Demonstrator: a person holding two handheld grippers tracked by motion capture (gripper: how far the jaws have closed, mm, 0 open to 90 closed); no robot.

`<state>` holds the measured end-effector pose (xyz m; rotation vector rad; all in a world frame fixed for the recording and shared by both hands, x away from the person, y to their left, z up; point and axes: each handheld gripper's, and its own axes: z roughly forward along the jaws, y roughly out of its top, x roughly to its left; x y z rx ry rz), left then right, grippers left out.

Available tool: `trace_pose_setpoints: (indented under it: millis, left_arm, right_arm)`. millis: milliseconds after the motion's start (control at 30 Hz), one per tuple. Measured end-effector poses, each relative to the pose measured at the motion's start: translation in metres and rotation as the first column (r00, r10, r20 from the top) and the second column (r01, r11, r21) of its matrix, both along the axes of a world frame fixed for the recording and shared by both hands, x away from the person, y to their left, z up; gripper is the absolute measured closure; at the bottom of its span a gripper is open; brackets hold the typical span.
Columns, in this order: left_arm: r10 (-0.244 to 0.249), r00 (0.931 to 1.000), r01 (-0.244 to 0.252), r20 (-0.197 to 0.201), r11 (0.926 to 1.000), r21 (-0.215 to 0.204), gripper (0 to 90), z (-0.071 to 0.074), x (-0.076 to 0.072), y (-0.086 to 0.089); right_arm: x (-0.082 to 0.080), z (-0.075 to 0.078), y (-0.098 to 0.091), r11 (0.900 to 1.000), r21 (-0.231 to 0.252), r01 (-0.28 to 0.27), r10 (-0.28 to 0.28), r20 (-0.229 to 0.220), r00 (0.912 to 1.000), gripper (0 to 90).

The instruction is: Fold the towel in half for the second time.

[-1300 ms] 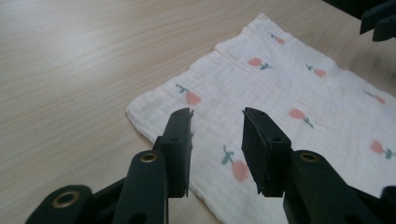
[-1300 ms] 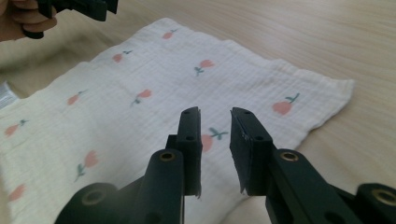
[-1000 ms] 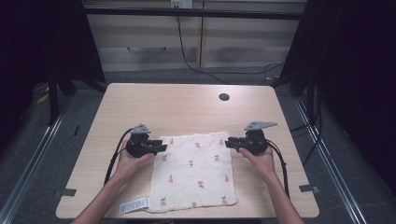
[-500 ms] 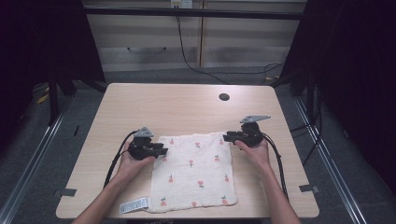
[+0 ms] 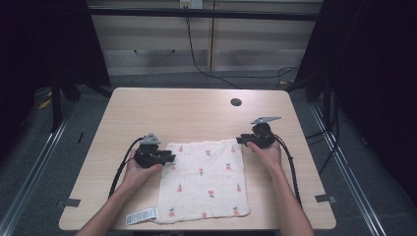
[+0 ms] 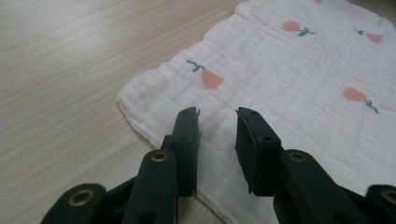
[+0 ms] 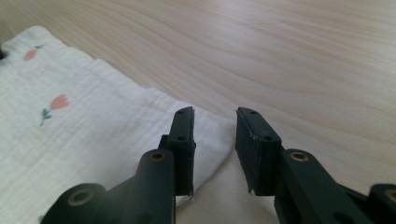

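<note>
Both sets of tongs have jaws apart: left gripper (image 5: 164,158) at the far-left corner of the cloth (image 5: 204,179), right gripper (image 5: 244,140) now slid in from 1 s ago to the far-right corner. Likely a 2-corner pickup next. Cloth lies flat near the table (image 5: 196,110) front edge, nearly square, slightly longer front-to-back.

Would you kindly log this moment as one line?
cloth flat on table | left gripper open at far-left corner | right gripper open at far-right corner

left gripper (image 5: 168,158) jaws parted, right gripper (image 5: 242,140) jaws parted
</note>
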<state>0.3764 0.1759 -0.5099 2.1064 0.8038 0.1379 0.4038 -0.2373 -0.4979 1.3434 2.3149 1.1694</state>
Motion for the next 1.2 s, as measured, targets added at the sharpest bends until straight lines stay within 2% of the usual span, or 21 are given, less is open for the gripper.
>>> trace_pose_setpoints:
  millis: [200, 233, 267, 467, 667, 733, 867, 1033, 1100, 1133, 1200]
  left_arm:
    - [-0.003, 1.0000, 0.003, -0.002, 1.0000, -0.008, 68.9, -0.001, 0.002, 0.001]
    - [-0.004, 1.0000, 0.004, -0.003, 1.0000, -0.008, 68.9, -0.001, 0.003, 0.002]
    - [-0.005, 1.0000, 0.005, -0.003, 1.0000, -0.008, 68.9, -0.001, 0.003, 0.002]
    - [-0.001, 0.9999, 0.001, -0.014, 0.9999, -0.015, 68.9, -0.001, 0.005, 0.003]
    - [0.003, 0.9997, -0.003, -0.026, 0.9999, 0.011, 68.9, 0.002, 0.002, 0.004]
    - [-0.008, 0.9997, 0.009, -0.022, 0.9996, 0.025, 68.9, 0.003, -0.001, 0.004]
    - [-0.013, 0.9994, 0.014, -0.033, 0.9996, 0.026, 68.3, 0.006, -0.004, 0.006]
    - [0.022, 0.9994, -0.023, -0.026, 0.9993, -0.029, 65.2, 0.019, 0.008, 0.016]
    - [0.037, 0.9988, -0.037, -0.033, 0.9991, -0.018, 63.1, 0.022, 0.017, 0.019]
    - [0.037, 0.9983, -0.038, -0.046, 0.9989, -0.027, 62.2, 0.022, 0.022, 0.020]
    - [0.036, 0.9974, -0.037, -0.063, 0.9992, -0.015, 60.1, 0.017, 0.029, 0.020]
  right_arm:
    - [0.007, -0.007, 0.002, 0.9998, 0.019, 0.001, -0.001, -0.020, 0.9998, 68.1]
    - [0.009, -0.008, 0.003, 1.0000, 0.010, 0.001, -0.001, -0.021, 0.9998, 68.6]
    - [0.010, -0.009, 0.003, 1.0000, 0.004, 0.006, -0.005, -0.028, 0.9996, 71.2]
    - [0.007, -0.014, 0.002, 0.9988, 0.045, -0.018, 0.020, -0.045, 0.9988, 87.8]
    - [-0.003, -0.011, -0.007, 0.9966, 0.082, -0.005, 0.007, -0.030, 0.9995, 88.7]
    - [-0.007, -0.010, -0.008, 0.9983, 0.057, -0.007, 0.009, -0.031, 0.9995, 88.8]
    - [-0.012, -0.008, -0.011, 0.9977, 0.067, -0.009, 0.010, -0.020, 0.9998, 88.8]
    - [-0.009, -0.006, -0.008, 0.9979, 0.064, -0.007, 0.008, -0.014, 0.9999, 88.8]
    - [-0.008, -0.007, -0.006, 0.9978, 0.067, -0.004, 0.005, -0.018, 0.9998, 88.8]
    - [-0.008, -0.007, -0.005, 0.9978, 0.066, -0.007, 0.009, -0.018, 0.9998, 88.8]
    - [-0.008, -0.006, -0.002, 0.9981, 0.060, -0.016, 0.017, -0.013, 0.9998, 88.8]
